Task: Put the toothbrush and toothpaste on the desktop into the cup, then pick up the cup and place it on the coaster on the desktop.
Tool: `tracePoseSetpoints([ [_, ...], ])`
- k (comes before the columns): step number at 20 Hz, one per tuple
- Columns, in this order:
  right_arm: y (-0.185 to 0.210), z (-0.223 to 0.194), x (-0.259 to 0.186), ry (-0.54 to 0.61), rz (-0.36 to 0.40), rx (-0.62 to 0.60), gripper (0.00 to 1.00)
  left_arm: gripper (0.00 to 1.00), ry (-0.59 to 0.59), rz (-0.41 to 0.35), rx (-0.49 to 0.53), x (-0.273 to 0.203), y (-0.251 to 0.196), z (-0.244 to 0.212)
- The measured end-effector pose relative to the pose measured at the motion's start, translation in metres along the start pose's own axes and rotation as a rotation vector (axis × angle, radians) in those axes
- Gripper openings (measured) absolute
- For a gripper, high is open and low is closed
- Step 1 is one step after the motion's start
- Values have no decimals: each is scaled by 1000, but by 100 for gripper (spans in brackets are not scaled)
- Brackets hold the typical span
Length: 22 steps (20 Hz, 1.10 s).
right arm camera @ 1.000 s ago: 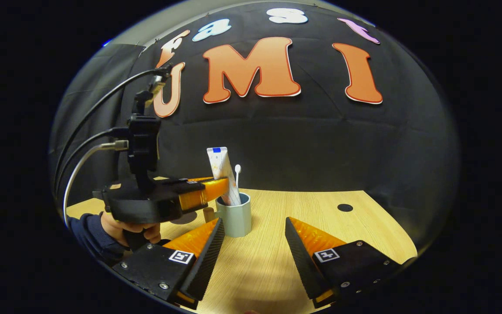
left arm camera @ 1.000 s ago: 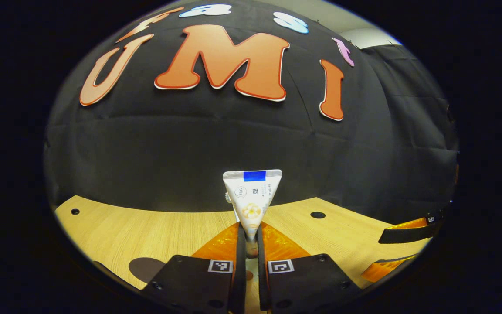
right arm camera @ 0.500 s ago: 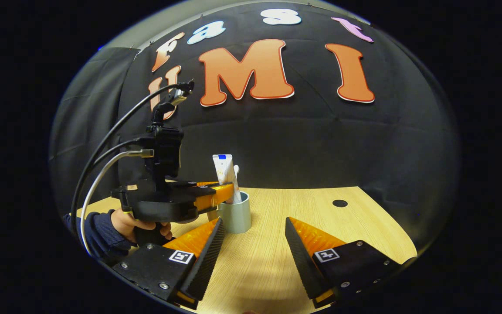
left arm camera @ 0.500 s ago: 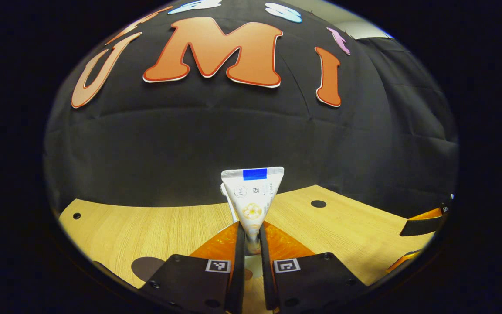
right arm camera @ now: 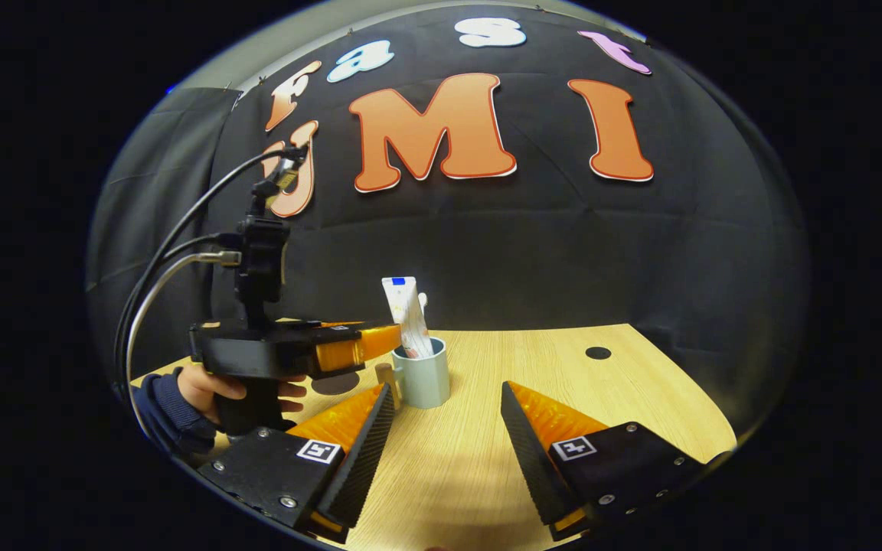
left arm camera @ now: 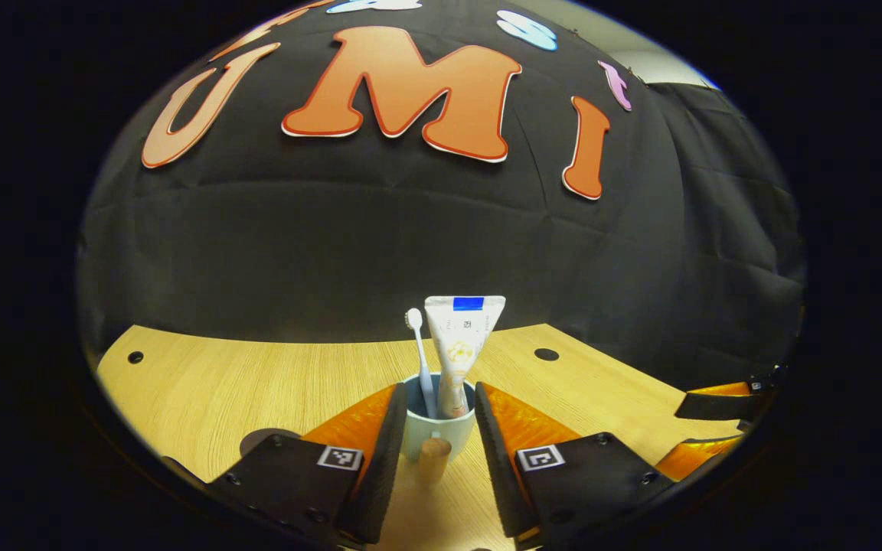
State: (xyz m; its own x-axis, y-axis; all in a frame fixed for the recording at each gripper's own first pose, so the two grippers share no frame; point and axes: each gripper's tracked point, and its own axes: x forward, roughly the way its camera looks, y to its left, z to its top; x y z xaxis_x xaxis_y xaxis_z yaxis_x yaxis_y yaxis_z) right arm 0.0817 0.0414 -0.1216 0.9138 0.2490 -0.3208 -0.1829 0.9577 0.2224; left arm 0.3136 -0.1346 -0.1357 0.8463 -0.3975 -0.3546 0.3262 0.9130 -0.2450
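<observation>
On the counter (left arm camera: 257, 390) stood the cup (left arm camera: 438, 425), holding the toothbrush (left arm camera: 419, 348) and toothpaste (left arm camera: 460, 344) upright. Left tongs (left arm camera: 436, 428) sat released, fingers flanking the cup; right tongs (right arm camera: 445, 428) gaped apart nearby, grasping nothing.

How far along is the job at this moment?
Done: the toothbrush and toothpaste tube both stand in the cup. In hand: nothing; the left gripper is open around the cup's rim, and the right gripper is open, apart from it. Left: lifting the cup onto the coaster beside it.
</observation>
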Motion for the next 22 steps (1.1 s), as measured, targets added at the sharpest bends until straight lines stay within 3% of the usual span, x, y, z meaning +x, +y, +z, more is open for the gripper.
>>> tracePoseSetpoints([
  [1,2,0,2,7,2,4,85,61,-6,5,4,-9,4,2],
  [4,9,-1,10,60,3,17,85,80,-37,52,42,-43,23,9],
  [6,16,0,16,103,5,25,85,87,-49,79,45,-71,37,11],
  [13,55,4,50,267,16,47,85,89,-98,216,117,-173,94,12],
  [16,68,-1,65,354,0,33,86,99,-111,265,133,-210,116,9],
  [18,76,-3,75,408,-4,55,85,100,-122,294,139,-231,127,6],
  [22,73,-8,101,481,-89,56,85,99,-132,340,159,-262,141,-8],
])
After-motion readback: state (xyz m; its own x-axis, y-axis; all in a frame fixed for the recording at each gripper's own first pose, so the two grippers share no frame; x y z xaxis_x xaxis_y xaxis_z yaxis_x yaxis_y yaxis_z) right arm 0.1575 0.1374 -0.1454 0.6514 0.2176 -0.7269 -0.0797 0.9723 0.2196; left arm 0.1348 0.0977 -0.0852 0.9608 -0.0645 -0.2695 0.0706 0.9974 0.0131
